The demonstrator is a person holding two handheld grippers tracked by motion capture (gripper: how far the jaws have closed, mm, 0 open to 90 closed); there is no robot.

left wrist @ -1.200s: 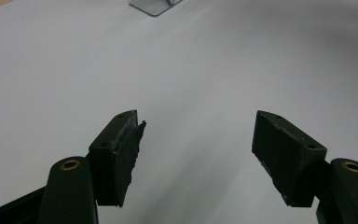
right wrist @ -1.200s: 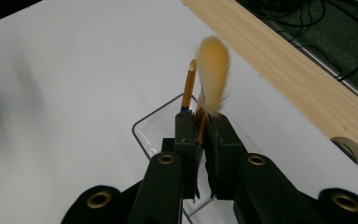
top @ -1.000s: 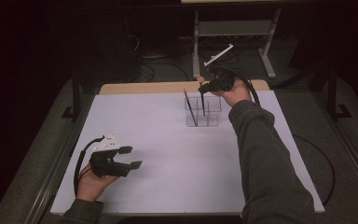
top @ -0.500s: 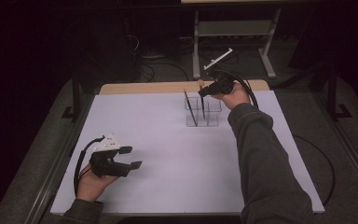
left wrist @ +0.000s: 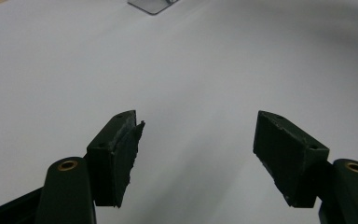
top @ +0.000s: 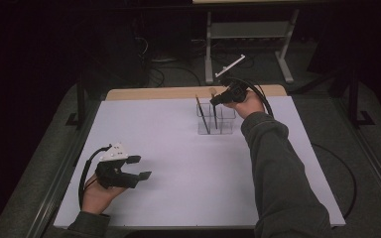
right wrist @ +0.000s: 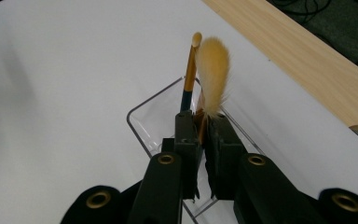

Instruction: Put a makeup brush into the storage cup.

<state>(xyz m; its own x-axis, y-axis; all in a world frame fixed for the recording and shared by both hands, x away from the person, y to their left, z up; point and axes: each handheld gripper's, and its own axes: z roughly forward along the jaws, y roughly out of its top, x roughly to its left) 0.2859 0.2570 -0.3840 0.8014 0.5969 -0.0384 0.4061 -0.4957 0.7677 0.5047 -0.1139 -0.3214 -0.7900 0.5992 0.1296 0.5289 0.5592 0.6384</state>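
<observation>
Brush (right wrist: 213, 74) stands pinched in closed right tool (right wrist: 204, 135), above clear holder (right wrist: 144, 123); left tool (left wrist: 198, 154) open, empty.

No readable text, label, brand or number anywhere.

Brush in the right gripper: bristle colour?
Pale yellow-blond bristles on the brush, clearest in the right gripper view, above the right gripper.

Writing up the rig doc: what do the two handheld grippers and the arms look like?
Both grippers, left gripper and right gripper, are black with two blocky jaws, brass-coloured rivets and a trailing black cable. The left carries a grey three-cornered plate. The sleeves are dark grey-green.
</observation>
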